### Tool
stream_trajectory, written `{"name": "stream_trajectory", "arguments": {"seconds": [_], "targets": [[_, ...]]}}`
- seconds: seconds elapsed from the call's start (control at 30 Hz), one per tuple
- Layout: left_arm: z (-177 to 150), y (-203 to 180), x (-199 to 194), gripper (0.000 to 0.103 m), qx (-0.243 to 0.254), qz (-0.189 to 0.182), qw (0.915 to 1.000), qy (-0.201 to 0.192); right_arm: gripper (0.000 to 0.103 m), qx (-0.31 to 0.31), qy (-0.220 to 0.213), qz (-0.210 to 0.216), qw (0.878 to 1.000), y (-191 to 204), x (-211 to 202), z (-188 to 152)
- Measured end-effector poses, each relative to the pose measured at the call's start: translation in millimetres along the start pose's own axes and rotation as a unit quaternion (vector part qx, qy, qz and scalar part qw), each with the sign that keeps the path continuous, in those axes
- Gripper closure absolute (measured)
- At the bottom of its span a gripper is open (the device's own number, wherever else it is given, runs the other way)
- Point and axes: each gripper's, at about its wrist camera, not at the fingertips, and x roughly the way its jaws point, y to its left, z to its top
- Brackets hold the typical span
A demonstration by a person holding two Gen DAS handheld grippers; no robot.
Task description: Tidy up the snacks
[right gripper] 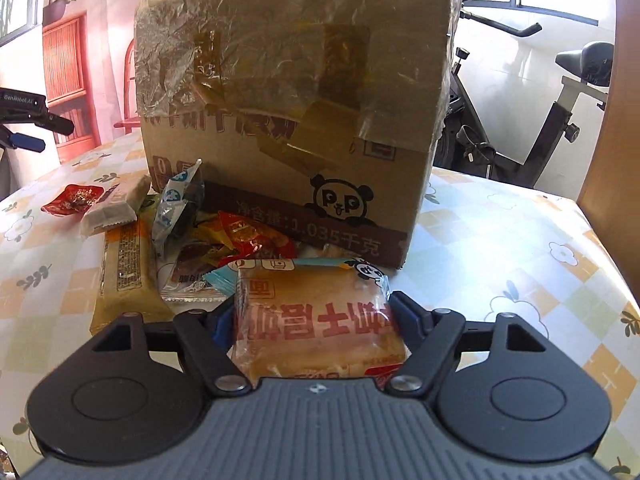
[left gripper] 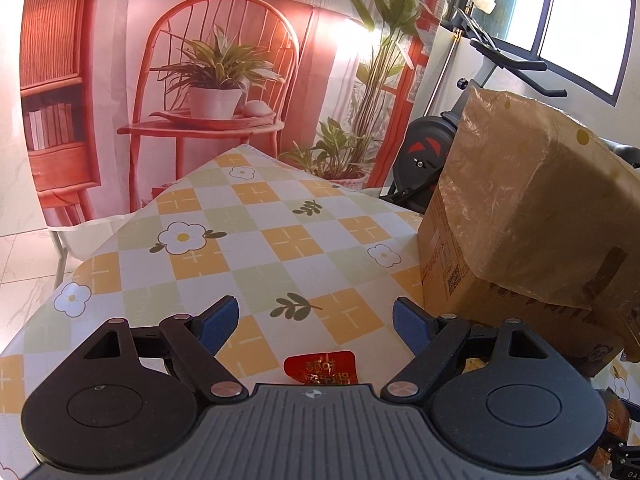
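The right gripper (right gripper: pixel 312 316) is clamping a square, clear-wrapped toast bread packet with red lettering (right gripper: pixel 316 320) at the lower centre of the right wrist view, one finger pressing on each side edge. By the look of it, the packet is light and soft: the bread inside would squash under a hard squeeze, and the glossy film is likely slippery, so holding it across the two side edges with mild pressure seems the sound way.

The left gripper (left gripper: pixel 316 318) is hanging spread wide and holding nothing, low in the left wrist view, above the yellow, green and white checked tablecloth with flowers (left gripper: pixel 248 240). A small red foil snack packet (left gripper: pixel 320 368) is lying just under it, at the lower centre.

One large brown cardboard box wrapped in crinkled clear film (right gripper: pixel 296 100) is filling the upper centre of the right wrist view. At its foot, left of centre, a loose heap is lying: one long orange-yellow bar packet (right gripper: pixel 124 268), one pale beige bar packet (right gripper: pixel 112 208), one blue-and-white pouch (right gripper: pixel 176 204), one red foil packet (right gripper: pixel 72 198) at the far left, and several crumpled red and orange wrappers (right gripper: pixel 248 236) overlapping too much to count.
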Motion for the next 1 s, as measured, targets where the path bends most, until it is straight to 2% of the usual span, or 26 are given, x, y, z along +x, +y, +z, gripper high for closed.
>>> {"name": "stream_trajectory", "arguments": {"seconds": [0.27, 0.3, 0.37, 0.5, 0.83, 0.9, 1.0], "targets": [[-25.5, -7.0, 29.9, 0.019, 0.037, 0.014, 0.9984, 0.041, 0.026, -0.011, -0.014, -0.008, 1.000, 3.4, -1.3, -4.4], [-27.1, -7.6, 33.2, 0.023, 0.042, 0.022, 0.9979, 0.044, 0.026, -0.011, -0.015, -0.009, 1.000, 3.7, -1.7, -4.6], [-29.5, -8.8, 41.0, 0.048, 0.054, 0.034, 0.9962, 0.058, 0.026, -0.012, -0.016, -0.009, 1.000, 3.6, -1.9, -4.5], [-36.9, -8.6, 47.3, 0.048, 0.057, 0.029, 0.9953, 0.072, 0.026, -0.010, -0.016, -0.007, 1.000, 2.6, -1.8, -4.5], [-51.2, -21.4, 43.7, 0.047, 0.092, 0.050, 0.9937, 0.042, 0.026, -0.010, -0.016, -0.007, 1.000, 2.8, -2.3, -4.5], [-51.9, -23.7, 40.2, 0.064, 0.089, 0.047, 0.9941, 0.038, 0.026, -0.010, -0.016, -0.007, 1.000, 2.9, -2.4, -4.5], [-53.9, -30.8, 31.9, 0.076, 0.100, 0.040, 0.9939, 0.026, 0.026, -0.010, -0.016, -0.007, 1.000, 3.0, -2.6, -4.7]]}}
